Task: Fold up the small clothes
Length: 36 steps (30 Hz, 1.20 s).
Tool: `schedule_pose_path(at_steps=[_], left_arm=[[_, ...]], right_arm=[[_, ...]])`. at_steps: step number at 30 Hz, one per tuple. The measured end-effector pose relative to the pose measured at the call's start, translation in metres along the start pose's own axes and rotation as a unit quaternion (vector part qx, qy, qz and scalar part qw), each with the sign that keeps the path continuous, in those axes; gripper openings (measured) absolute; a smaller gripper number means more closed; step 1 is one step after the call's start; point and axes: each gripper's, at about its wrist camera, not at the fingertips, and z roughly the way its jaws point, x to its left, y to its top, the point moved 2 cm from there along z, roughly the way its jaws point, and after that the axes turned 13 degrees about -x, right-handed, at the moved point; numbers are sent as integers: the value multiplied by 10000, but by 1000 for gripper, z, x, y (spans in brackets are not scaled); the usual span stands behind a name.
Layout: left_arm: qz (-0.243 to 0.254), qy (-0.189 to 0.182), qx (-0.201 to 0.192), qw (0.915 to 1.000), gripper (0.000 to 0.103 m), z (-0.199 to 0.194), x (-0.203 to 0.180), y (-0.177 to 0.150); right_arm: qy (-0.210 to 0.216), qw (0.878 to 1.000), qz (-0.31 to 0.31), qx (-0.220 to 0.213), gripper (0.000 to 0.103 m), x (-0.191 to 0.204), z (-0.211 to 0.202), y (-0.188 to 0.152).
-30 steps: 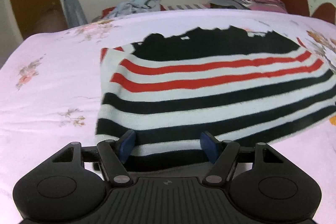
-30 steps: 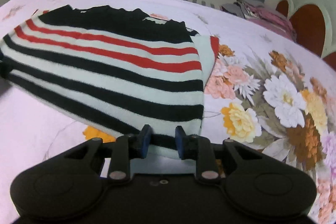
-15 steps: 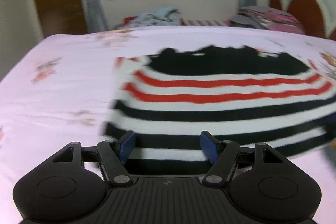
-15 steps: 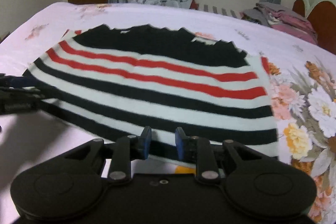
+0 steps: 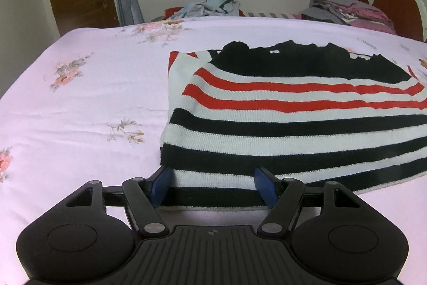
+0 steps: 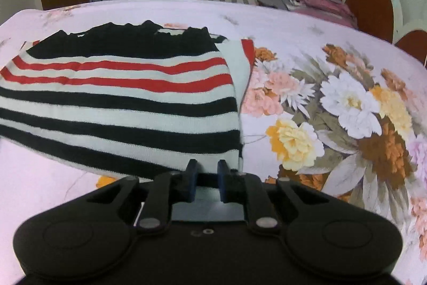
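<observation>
- Since a second ago, the right gripper [image 6: 206, 172] has just been closing its jaws on the striped sweater's [image 6: 120, 108] near hem, the fabric between its pads.
- Left gripper [image 5: 213, 184] jaws stand wide apart, straddling the hem.
- Sweater lies ahead of both on the bedsheet [image 5: 80, 111].

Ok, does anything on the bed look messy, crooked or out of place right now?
Mostly tidy. The striped sweater lies fairly flat on the bedsheet, but its near hem is lifted off the bed, and a red-edged flap sticks out past its side edge. Beyond the bed's far edge is a crumpled heap of clothes.
</observation>
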Motion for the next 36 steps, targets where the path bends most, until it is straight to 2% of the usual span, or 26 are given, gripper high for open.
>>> schedule_pose_path(at_steps=[8, 13, 16, 17, 18, 19, 20, 21, 22, 23, 24, 25, 27, 31, 33, 36], left_arm=[[42, 12, -19, 10000, 69, 0, -1, -2], [16, 54, -68, 10000, 70, 1, -1, -5], [-191, 157, 25, 9997, 70, -5, 5, 3], [-303, 342, -67, 9989, 70, -13, 9, 6], [-483, 471, -265, 9974, 74, -25, 14, 7], [-732, 451, -410, 9955, 77, -36, 20, 6], [-1053, 352, -477, 9927, 77, -45, 26, 3], [-1340, 262, -474, 9895, 77, -52, 30, -3], [-1560, 206, -416, 9867, 77, -56, 32, -10], [-1822, 103, -310, 9827, 76, -58, 34, -17], [-2183, -25, -227, 9756, 74, -58, 37, -25], [-2561, -122, -191, 9664, 62, -59, 40, -33], [-3302, -194, -128, 9436, 55, -55, 47, -48], [-4311, -292, -224, 9015, 55, -36, 58, -59], [-4509, -337, -250, 8916, 55, -21, 59, -60], [-4693, -343, -345, 8817, 55, -1, 63, -55]], right_arm=[[18, 10000, 30, 76, 15, -3, 1, -2], [-38, 9998, -167, 31, 15, 3, 0, -5], [-4, 9997, -248, 70, 17, 4, -3, -1], [33, 9997, -230, 77, 20, 4, -9, 2], [121, 9998, -186, 12, 36, 4, -17, 4], [219, 9996, -125, -116, 62, 4, -26, 5], [367, 9988, -19, -317, 67, 4, -37, 6], [602, 9972, 167, -412, 60, 3, -46, 5], [739, 9959, 365, -365, 44, 2, -49, 4], [821, 9944, 601, -277, 37, 0, -50, 2], [896, 9923, 820, -221, 22, -2, -50, 1], [1006, 9892, 1044, -201, 10, -4, -51, 0], [1163, 9850, 1257, -218, 10, -2, -51, 0], [1392, 9826, 1200, -286, 10, 16, -40, 16], [1494, 9813, 1168, -339, 10, 28, -29, 30], [1584, 9806, 1108, -313, 10, 49, -5, 51]])
